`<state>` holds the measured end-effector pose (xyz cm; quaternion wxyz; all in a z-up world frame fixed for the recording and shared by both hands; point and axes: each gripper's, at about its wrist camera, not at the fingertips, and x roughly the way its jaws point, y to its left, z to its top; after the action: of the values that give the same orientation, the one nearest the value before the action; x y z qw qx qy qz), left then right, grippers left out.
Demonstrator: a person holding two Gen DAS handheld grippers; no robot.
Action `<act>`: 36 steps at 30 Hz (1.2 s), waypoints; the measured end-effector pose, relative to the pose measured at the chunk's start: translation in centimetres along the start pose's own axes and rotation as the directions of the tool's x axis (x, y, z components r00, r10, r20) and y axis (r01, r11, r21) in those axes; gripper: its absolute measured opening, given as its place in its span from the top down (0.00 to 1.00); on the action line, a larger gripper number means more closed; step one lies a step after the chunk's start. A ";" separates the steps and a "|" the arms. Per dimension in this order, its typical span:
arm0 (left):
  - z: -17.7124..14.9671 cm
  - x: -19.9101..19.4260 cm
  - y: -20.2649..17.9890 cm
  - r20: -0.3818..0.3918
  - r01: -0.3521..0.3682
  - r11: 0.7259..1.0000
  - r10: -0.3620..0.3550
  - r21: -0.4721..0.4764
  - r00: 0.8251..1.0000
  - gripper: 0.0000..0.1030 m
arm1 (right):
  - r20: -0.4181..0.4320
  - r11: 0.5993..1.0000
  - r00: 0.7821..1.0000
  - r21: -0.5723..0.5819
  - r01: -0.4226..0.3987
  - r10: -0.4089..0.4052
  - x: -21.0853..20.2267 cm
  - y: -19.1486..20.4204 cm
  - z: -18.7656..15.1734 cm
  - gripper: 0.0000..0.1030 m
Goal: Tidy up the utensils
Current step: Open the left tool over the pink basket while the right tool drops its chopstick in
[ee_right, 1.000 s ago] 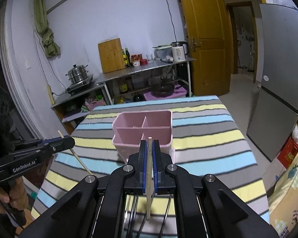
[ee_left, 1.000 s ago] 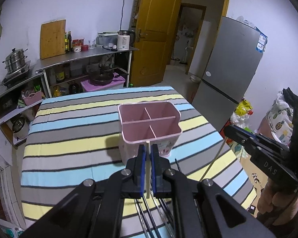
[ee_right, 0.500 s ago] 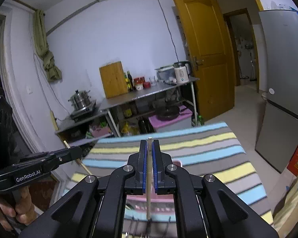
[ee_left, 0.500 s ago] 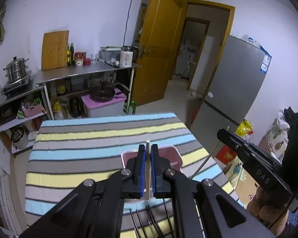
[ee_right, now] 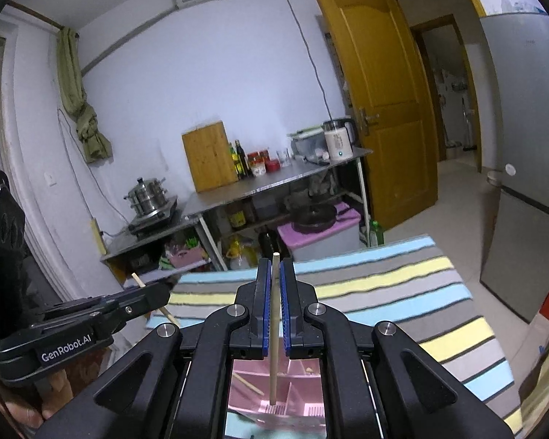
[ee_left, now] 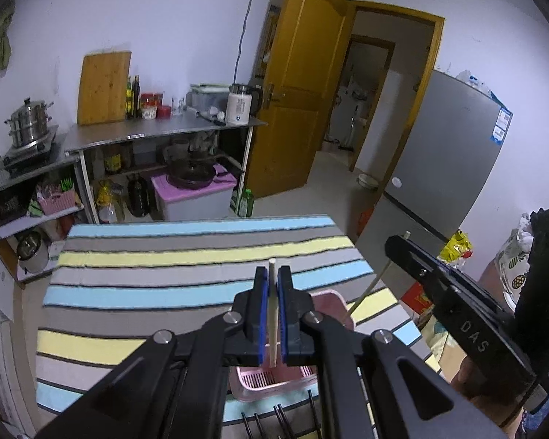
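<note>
Since 0.5 s ago both cameras have tipped down again: the pink plastic divided utensil caddy (ee_right: 278,391), then mostly hidden behind the tongs, now shows below them, w/ chopstick tips hanging over its compartments.

Left tongs (ee_left: 272,314) are closed on a pale wooden chopstick (ee_left: 272,311), held upright; its lower end sits over the caddy (ee_left: 274,380). Right tongs (ee_right: 275,307) are likewise clamped on a second pale wooden chopstick (ee_right: 273,329), tip low inside the caddy, just above the slotted floor; can't tell if it touches.

Hidden/cut off: most of the caddy is blocked by tong frames in both views. A slanted pale stick inside the caddy's left compartment is only partly seen. Thin dark rods (ee_left: 278,420) near the caddy are cropped at the frame bottom; unclear what they are.

Caddy stands on a striped blue, yellow and grey cloth-covered surface (ee_left: 164,256). Beyond the caddy: steel shelving w/ a wooden cutting board (ee_left: 104,87), yellow door (ee_left: 296,109), grey fridge (ee_left: 443,168).
</note>
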<state>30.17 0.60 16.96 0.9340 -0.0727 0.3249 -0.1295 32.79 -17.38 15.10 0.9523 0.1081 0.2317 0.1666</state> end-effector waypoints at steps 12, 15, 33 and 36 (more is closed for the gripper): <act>-3.8 4.1 1.8 -0.085 -0.014 0.999 0.010 -0.048 0.996 0.94 | -0.122 1.000 0.992 0.016 -0.014 0.016 3.0 -1.8 -4.6 0.95; -4.0 3.9 2.0 -0.088 -0.010 0.998 0.005 -0.063 0.996 0.90 | -0.130 1.000 0.991 0.005 -0.012 0.012 2.6 -1.7 -4.6 0.93; -5.4 0.0 1.5 -0.035 -0.012 0.999 0.011 -0.044 0.999 0.72 | -0.109 1.000 0.994 -0.010 -0.007 0.006 -0.6 -2.2 -4.2 0.82; -6.0 0.1 1.7 -0.042 -0.011 0.999 0.009 -0.046 0.999 0.72 | -0.118 1.000 0.993 -0.009 -0.007 0.006 -0.3 -2.4 -4.2 0.82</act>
<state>26.79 1.92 11.87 0.9257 -0.0900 0.3477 -0.1186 31.13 -19.12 10.90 0.9370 0.0941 0.2863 0.1768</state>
